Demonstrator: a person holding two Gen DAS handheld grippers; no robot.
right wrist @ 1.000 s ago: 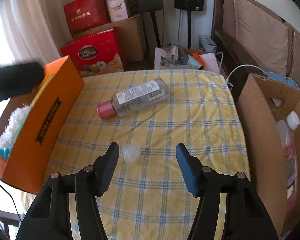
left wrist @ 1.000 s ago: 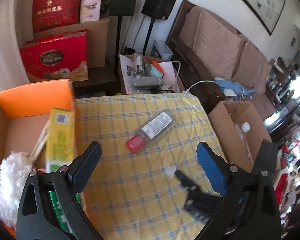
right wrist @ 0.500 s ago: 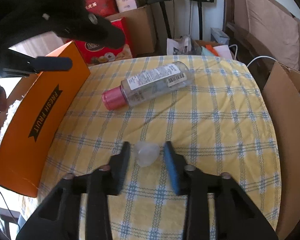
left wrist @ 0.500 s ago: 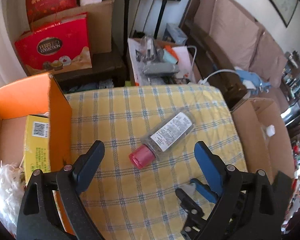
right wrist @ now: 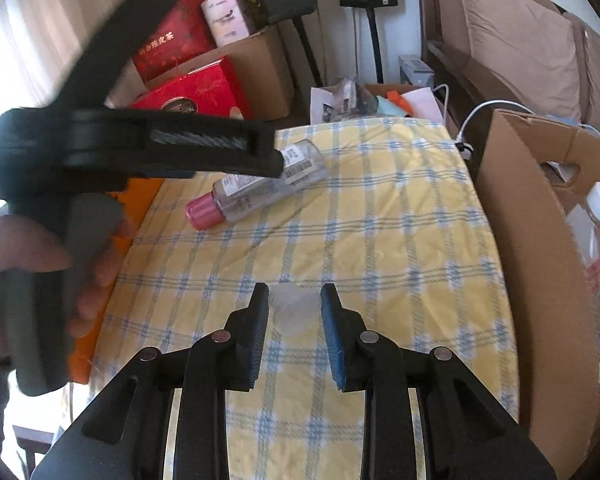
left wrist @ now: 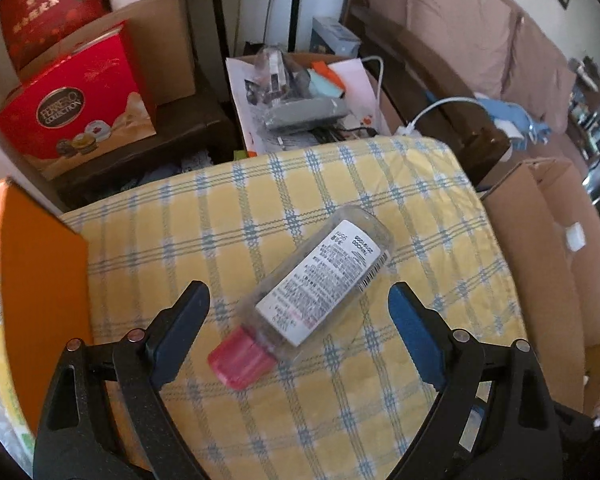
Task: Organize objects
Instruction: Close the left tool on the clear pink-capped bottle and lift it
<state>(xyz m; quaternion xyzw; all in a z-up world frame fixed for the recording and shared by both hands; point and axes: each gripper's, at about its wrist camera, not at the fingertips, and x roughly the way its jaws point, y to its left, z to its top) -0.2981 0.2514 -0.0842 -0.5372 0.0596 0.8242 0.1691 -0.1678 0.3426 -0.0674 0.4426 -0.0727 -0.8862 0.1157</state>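
R gripper (right wrist: 294, 308) lowest in right-wrist view, jaws drawn in around small clear cap (right wrist: 294, 311); pads at cap's sides, look touching, so pinching cap. Cap sits on yellow-blue check cloth of bench (right wrist: 400, 248), near-centre. Bare cloth to R of cap up to tall cardboard box (right wrist: 512, 216) standing at bench's R edge; white-capped bottle (right wrist: 598, 208) inside it. L of cap: orange box (right wrist: 140, 204) along L edge, mostly hidden behind L gripper's body and hand (right wrist: 24, 256) in the foreground.

L gripper (left wrist: 300, 312) jaws spread wide, have just been closing slightly; clear bottle w/ pink cap (left wrist: 312, 296) lies on its side, diagonal, between the jaws, pink end toward camera and nearer the L pad. Pads not touching bottle. Open cloth all round bottle; orange box wall (left wrist: 40, 276) at L, cardboard box (left wrist: 540, 272) at R. Far edge of bench rounded, beyond it red gift box (left wrist: 72, 108), papers/clutter (left wrist: 296, 96), sofa (left wrist: 480, 44).
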